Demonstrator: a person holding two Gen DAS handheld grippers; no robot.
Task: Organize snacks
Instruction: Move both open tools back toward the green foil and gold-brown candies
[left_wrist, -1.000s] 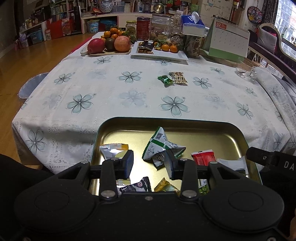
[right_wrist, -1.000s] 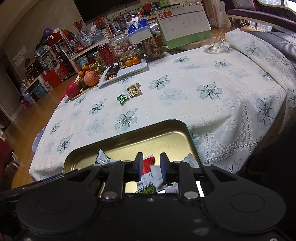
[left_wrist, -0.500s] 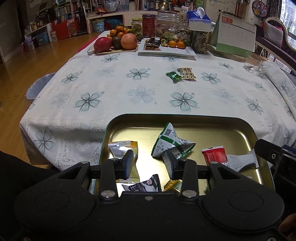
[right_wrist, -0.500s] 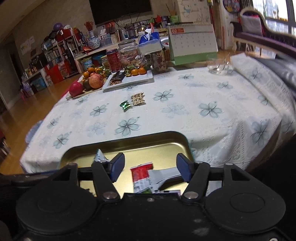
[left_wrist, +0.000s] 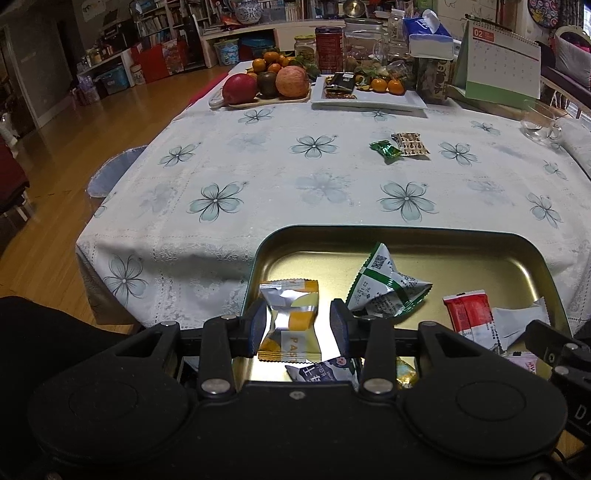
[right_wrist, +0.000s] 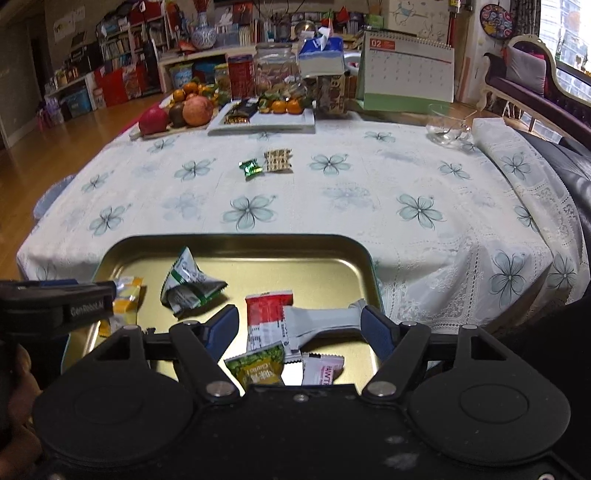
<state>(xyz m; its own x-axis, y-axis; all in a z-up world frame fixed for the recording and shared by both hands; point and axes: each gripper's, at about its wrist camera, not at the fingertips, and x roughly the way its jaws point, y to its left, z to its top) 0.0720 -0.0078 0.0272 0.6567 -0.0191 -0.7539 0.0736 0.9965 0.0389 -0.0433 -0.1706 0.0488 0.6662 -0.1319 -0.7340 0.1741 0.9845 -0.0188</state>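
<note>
A gold tin tray (left_wrist: 406, 230) (right_wrist: 236, 238) sits at the table's near edge with several snack packets in it. My left gripper (left_wrist: 297, 326) hovers open over a yellow and silver packet (left_wrist: 291, 310), its pads not pressing it; a green and white packet (left_wrist: 384, 288) lies just to its right. My right gripper (right_wrist: 301, 326) is opening wide above a red and white packet (right_wrist: 267, 317) and a grey packet (right_wrist: 321, 321), touching neither. A green candy (right_wrist: 250, 168) and a brown patterned packet (right_wrist: 277, 160) lie mid-table.
At the far end stand a fruit board (left_wrist: 266, 85), a white plate (left_wrist: 369, 98), jars, a tissue box (left_wrist: 428, 40) and a desk calendar (right_wrist: 406, 70). A glass bowl (right_wrist: 447, 129) sits far right. Wooden floor lies left of the table, a sofa to the right.
My right gripper's jaws have gone from nearly shut to wide apart over the tray. The left gripper has swung a little left, so the yellow packet now shows between its fingers.
</note>
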